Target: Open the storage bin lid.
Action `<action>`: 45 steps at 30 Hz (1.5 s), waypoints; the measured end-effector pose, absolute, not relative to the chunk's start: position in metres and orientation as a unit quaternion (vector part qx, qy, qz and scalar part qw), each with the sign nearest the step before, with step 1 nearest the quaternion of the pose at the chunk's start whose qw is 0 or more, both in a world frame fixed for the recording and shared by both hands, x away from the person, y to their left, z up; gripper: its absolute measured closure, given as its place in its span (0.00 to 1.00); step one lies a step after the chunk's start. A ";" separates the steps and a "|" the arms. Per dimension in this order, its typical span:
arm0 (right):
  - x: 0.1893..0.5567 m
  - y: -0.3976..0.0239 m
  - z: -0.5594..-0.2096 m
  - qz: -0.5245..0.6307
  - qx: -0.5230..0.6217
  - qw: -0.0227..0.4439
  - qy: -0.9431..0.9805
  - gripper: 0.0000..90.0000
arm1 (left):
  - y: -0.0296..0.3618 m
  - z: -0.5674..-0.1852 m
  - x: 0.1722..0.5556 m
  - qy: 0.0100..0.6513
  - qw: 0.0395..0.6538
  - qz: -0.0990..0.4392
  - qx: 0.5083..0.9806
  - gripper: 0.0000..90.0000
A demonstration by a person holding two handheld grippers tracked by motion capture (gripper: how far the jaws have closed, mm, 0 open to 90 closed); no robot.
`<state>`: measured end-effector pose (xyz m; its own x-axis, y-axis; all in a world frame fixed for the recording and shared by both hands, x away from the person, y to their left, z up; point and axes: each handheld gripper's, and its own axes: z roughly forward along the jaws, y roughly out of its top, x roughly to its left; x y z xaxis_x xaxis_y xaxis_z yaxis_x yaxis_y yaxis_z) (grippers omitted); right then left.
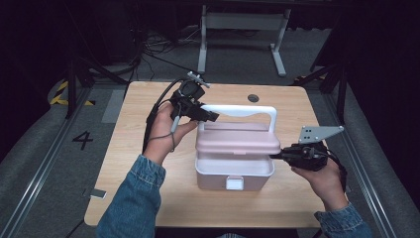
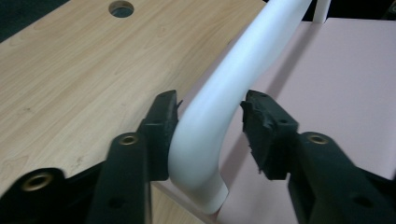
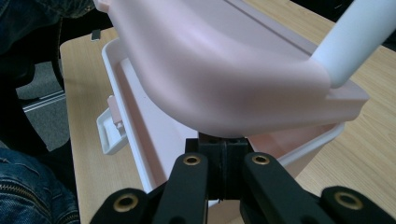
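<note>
Resting near the middle of the wooden counter (image 1: 148, 188), a pink storage box (image 1: 234, 174) is seen with its pink lid (image 1: 237, 141) raised off the front rim, so that a gap shows along the front and right side. A white handle (image 1: 242, 112) stands upright over the lid, its long bar running left to right across the counter, parallel to the lid's long edge.

The left gripper (image 1: 210, 117) is held at the handle's left corner, where the bar bends down into its post. In the left gripper view the fingers (image 2: 161, 128) are spread on either side of that bend (image 2: 205, 130); one is touching or nearly touching the white plastic, the other is clearly apart from it, so no pinch is made.

The right gripper (image 1: 276, 156) is placed at the right end of the box, its fingers (image 3: 222, 161) pressed together and tucked just under the lid's corner (image 3: 261, 98) (whether they actually bear the lid's weight cannot be told). A white front latch (image 1: 234, 183) hangs loose on the box wall.

The coming move is judged to turn on the lid's hinge line along the back: the lid lies directly above the right fingers, while the handle is closer to the left hand.
</note>
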<state>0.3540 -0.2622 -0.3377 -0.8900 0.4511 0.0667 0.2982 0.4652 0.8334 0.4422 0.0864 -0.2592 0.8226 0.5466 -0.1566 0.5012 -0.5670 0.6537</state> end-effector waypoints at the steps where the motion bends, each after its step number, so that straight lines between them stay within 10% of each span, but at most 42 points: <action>1: 0.354 -0.262 -0.338 0.469 0.218 0.080 0.852 1.00 | 0.088 -0.259 0.441 0.295 0.361 0.035 0.884 0.59; 45: 0.363 -0.262 -0.330 0.521 0.239 0.062 0.817 1.00 | 0.157 -0.315 0.370 0.216 0.445 0.089 0.865 0.37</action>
<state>0.3627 -0.2616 -0.3301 -0.8786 0.4544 0.1472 0.3253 0.3437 0.8809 0.3698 0.1571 -0.3149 0.8912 0.4521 -0.0374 0.2935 -0.5117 0.8075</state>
